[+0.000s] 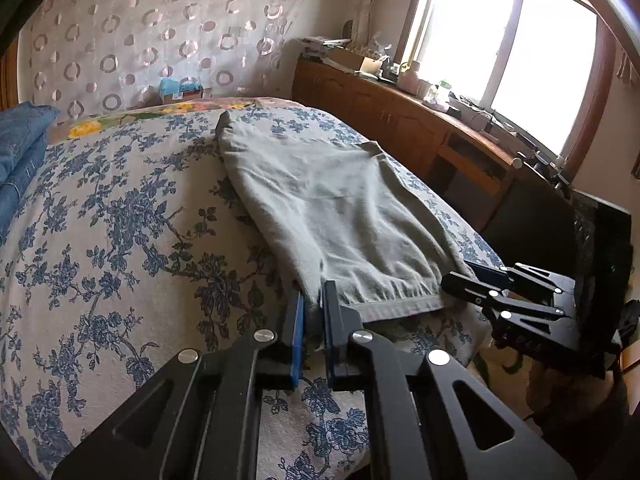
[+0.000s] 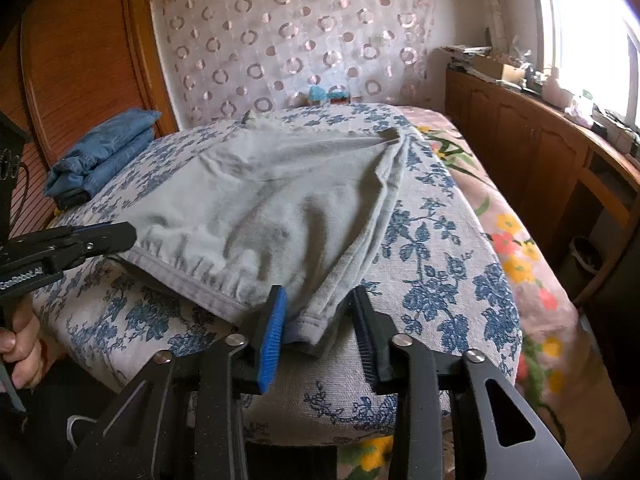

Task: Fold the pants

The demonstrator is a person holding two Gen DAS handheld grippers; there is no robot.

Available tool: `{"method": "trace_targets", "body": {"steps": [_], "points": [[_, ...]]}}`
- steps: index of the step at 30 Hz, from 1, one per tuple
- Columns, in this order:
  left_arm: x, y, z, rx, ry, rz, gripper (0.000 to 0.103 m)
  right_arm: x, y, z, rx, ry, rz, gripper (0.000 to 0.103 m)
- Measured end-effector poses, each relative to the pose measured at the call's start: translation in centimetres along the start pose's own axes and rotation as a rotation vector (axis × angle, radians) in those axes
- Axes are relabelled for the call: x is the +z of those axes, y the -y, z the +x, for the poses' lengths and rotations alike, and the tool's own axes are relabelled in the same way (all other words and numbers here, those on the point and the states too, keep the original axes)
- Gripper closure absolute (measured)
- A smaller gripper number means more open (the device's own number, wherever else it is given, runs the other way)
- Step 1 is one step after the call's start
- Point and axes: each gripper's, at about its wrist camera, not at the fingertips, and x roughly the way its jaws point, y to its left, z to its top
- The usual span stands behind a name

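Grey pants (image 1: pixel 328 208) lie folded lengthwise on the blue-flowered bed cover (image 1: pixel 120 220), waistband at the near edge. My left gripper (image 1: pixel 314 312) is shut on the left corner of the waistband. It also shows in the right wrist view (image 2: pixel 132 236) at the waistband's left end. My right gripper (image 2: pixel 320 320) is open, its fingers on either side of the right corner of the pants (image 2: pixel 280 200). In the left wrist view the right gripper (image 1: pixel 472 280) sits at the waistband's right end.
Folded blue jeans (image 2: pixel 104 152) lie at the far left of the bed. A wooden cabinet (image 1: pixel 400 120) with clutter runs along the right under a bright window. A patterned curtain (image 2: pixel 300 40) hangs behind. A flowered blanket (image 2: pixel 520 240) covers the bed's right side.
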Motion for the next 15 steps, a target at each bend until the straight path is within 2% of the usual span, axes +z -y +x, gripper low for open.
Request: {"method": "trace_targets", "body": {"steps": [5, 8, 10, 15], "points": [[-0.4, -0.4, 1.0, 0.007, -0.033, -0.010, 0.094, 0.8, -0.6, 0.7, 0.012, -0.023, -0.024, 0.085], [-0.8, -0.8, 1.6, 0.012, -0.054, -0.027, 0.090, 1.1, -0.5, 1.0, 0.031, -0.028, -0.019, 0.091], [-0.8, -1.1, 1.7, 0.011, -0.054, -0.043, 0.084, 1.1, -0.3, 1.1, 0.034, -0.025, -0.014, 0.093], [-0.8, -0.9, 1.8, 0.012, -0.049, -0.037, 0.078, 0.8, 0.0, 1.3, 0.045, -0.009, 0.009, 0.094]]}}
